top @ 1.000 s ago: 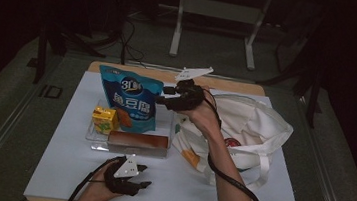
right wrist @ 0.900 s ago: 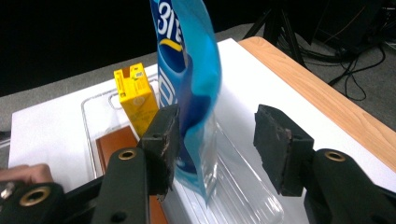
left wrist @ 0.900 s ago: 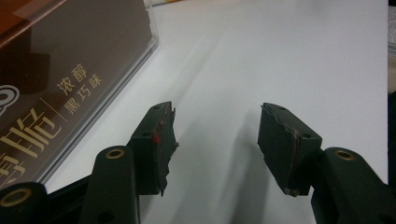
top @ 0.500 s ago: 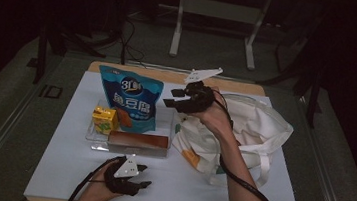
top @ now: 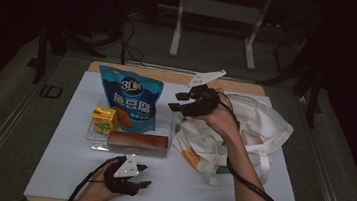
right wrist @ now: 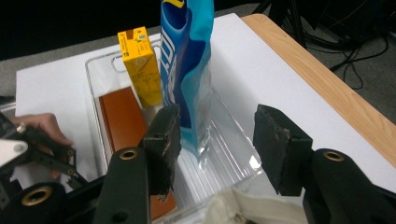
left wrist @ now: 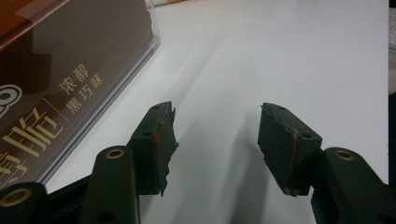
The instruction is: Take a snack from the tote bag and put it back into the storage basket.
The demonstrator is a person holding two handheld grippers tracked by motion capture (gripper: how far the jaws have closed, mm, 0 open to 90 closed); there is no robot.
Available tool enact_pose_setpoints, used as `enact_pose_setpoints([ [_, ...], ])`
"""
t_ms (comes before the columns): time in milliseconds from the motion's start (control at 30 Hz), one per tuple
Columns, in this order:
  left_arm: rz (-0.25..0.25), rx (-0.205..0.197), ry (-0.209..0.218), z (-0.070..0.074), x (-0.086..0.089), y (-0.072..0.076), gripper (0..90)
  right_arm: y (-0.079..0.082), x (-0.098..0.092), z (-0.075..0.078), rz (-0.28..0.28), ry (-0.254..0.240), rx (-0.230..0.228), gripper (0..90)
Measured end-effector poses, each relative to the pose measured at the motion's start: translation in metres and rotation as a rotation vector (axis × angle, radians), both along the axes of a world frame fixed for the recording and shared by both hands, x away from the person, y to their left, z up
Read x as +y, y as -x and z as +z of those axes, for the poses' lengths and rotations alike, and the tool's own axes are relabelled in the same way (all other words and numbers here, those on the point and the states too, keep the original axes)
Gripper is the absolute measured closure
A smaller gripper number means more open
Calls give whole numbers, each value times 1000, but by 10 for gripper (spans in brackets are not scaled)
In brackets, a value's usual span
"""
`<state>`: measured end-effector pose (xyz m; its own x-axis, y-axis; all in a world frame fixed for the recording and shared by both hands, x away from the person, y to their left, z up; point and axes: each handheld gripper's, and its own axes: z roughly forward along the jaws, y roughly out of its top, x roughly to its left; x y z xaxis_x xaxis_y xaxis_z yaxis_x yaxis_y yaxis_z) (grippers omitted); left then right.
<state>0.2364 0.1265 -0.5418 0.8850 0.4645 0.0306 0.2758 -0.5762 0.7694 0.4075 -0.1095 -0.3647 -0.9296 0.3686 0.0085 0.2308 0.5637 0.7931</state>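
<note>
Left gripper (top: 139, 175) rests low, fingers apart; right gripper (top: 178, 101) raised, fingers apart

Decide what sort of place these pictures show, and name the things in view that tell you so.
Probably a lab or workshop set up for recording, not a home: a wooden table covered with a white sheet, grey metal stand legs on the dark floor behind it, and loose black cables trailing there.
</note>
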Motion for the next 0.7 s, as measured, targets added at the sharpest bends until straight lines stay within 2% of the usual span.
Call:
enact_pose_setpoints([
  [300,1,-1,1,0,0,0,457,2,-20,9,-6,16,-17,520],
  [433,2,-1,6,0,0,0,457,3,-33,15,-11,36,-30,519],
  [700,6,-1,8,0,1,0,457,3,-56,18,-43,70,-38,521],
])
